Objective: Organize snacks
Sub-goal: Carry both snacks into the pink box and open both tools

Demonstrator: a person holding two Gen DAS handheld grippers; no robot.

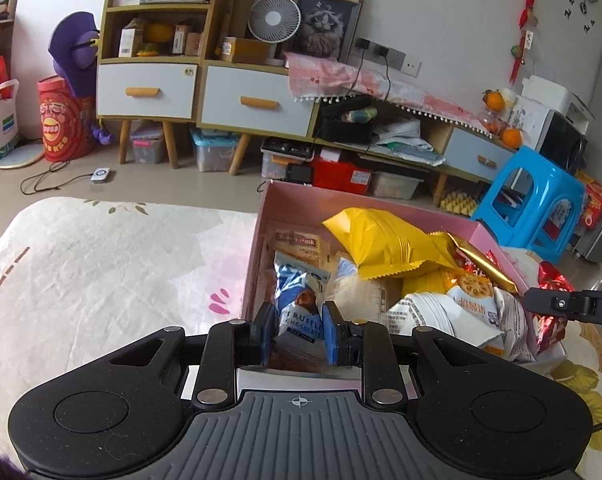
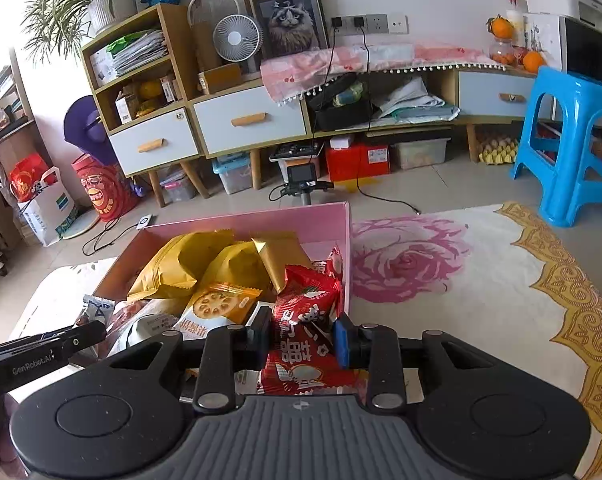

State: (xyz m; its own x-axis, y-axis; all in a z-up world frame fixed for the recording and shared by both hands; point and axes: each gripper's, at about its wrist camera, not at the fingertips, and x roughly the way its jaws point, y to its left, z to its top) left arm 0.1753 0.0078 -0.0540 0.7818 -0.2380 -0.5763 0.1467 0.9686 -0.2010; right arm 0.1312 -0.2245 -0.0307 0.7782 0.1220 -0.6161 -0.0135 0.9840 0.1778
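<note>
A pink box [image 1: 341,198] on the cloth-covered surface holds several snack packets: yellow bags [image 1: 381,244], a lotus-crisp packet [image 1: 471,290] and white packets. My left gripper [image 1: 299,320] is shut on a blue and white truffle chocolate packet [image 1: 301,322], low over the box's near left corner. In the right wrist view, my right gripper [image 2: 303,332] is shut on a red snack packet [image 2: 307,312] at the near right corner of the pink box [image 2: 261,224]. Each gripper shows at the edge of the other's view: the right gripper [image 1: 561,304] and the left gripper [image 2: 61,342].
A floral cloth [image 2: 461,300] covers the surface around the box, with bare cloth [image 1: 101,264] to its left. A blue plastic stool [image 2: 573,140] stands on the floor at the right. A low cabinet with drawers [image 2: 249,120] lines the far wall.
</note>
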